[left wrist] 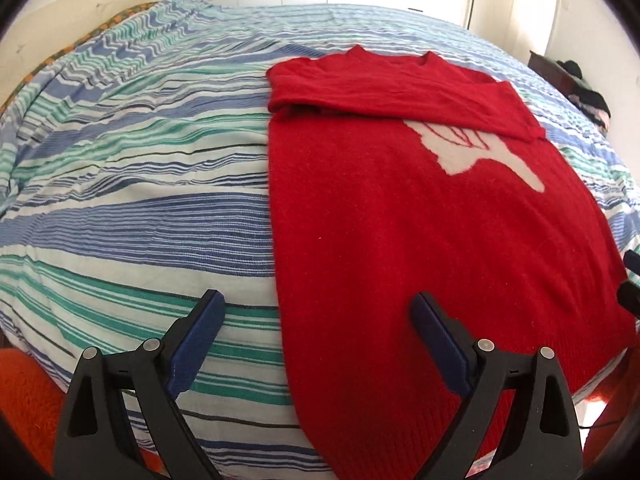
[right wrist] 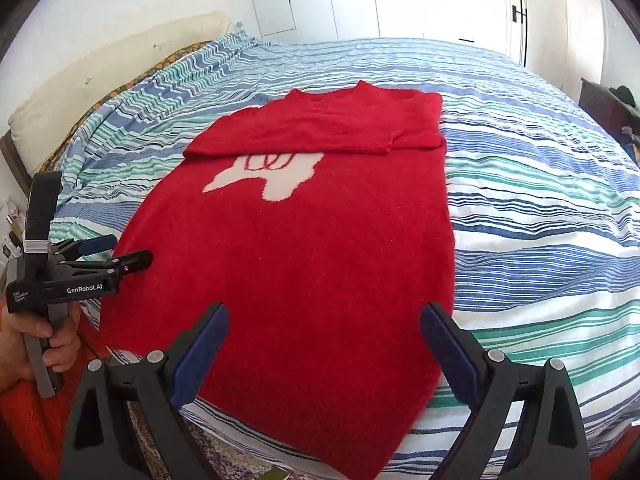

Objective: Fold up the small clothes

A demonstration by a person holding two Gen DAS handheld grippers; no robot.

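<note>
While sleeves fold across it, red sweater (right wrist: 304, 248) lies flat.

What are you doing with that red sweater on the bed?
A person is folding a red sweater that lies flat on a striped bedspread. Both sleeves are already folded across the chest, partly covering the white picture. The left gripper hovers open over the sweater's left bottom edge, and the right gripper hovers open over the hem. Neither one is holding the cloth at this moment.
</note>
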